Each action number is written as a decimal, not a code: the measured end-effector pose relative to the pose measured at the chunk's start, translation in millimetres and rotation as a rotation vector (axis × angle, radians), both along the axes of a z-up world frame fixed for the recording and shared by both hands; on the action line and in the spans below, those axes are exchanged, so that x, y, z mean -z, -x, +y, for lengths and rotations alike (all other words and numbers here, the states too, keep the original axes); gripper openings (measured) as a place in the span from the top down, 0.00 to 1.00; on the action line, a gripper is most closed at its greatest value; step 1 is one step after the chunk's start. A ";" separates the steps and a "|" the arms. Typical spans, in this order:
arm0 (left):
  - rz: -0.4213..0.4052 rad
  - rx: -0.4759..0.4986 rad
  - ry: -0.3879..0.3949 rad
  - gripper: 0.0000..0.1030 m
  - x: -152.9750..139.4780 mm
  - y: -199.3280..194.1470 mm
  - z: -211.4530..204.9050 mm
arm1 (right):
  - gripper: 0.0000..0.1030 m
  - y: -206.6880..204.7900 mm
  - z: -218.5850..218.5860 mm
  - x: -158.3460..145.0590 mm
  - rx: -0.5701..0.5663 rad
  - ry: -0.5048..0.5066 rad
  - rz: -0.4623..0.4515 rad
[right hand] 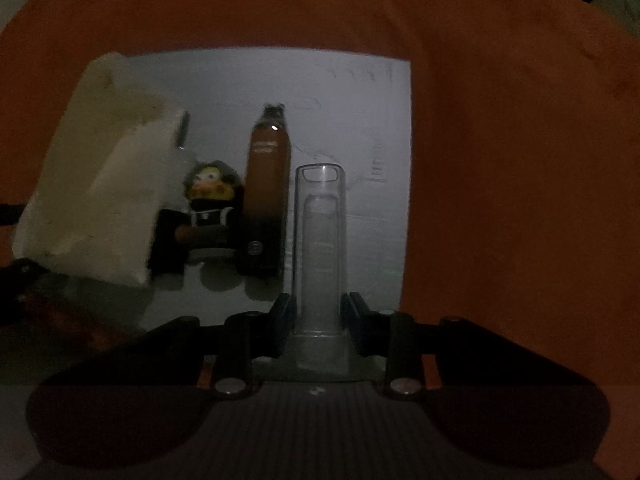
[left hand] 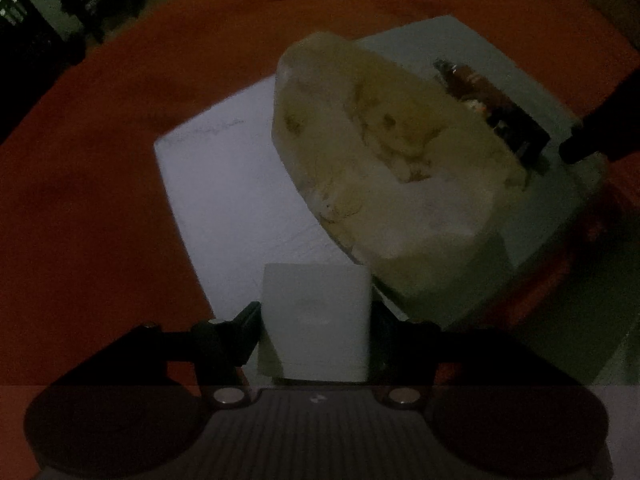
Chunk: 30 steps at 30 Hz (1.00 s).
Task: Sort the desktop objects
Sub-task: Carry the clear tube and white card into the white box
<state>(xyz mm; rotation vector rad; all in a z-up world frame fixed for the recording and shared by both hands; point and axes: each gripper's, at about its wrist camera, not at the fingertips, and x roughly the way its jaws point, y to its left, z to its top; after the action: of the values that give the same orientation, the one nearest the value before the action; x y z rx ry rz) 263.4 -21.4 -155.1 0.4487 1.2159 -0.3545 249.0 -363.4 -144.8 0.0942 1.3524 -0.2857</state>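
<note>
Clear rounded tube [right hand: 320, 248] between right gripper [right hand: 318, 316] jaws

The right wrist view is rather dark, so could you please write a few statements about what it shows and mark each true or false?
1. The right gripper is shut on a clear tube. True.
2. A brown cylindrical device lies to the right of the tube. False: it lies to its left.
3. A small figurine sits between the device and a white foam block. True.
4. The objects lie on a green cloth. False: they lie on a white sheet over an orange cloth.
</note>
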 end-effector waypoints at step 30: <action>-0.065 -0.287 0.201 0.49 -119.6 131.4 -2.1 | 0.69 121.9 112.6 -140.8 -0.096 -0.057 -0.188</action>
<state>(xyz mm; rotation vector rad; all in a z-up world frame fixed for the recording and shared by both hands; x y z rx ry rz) 132.0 -23.5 -35.5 0.1087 1.1492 -0.2110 127.1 -250.8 -4.1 0.1004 1.1742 -0.1534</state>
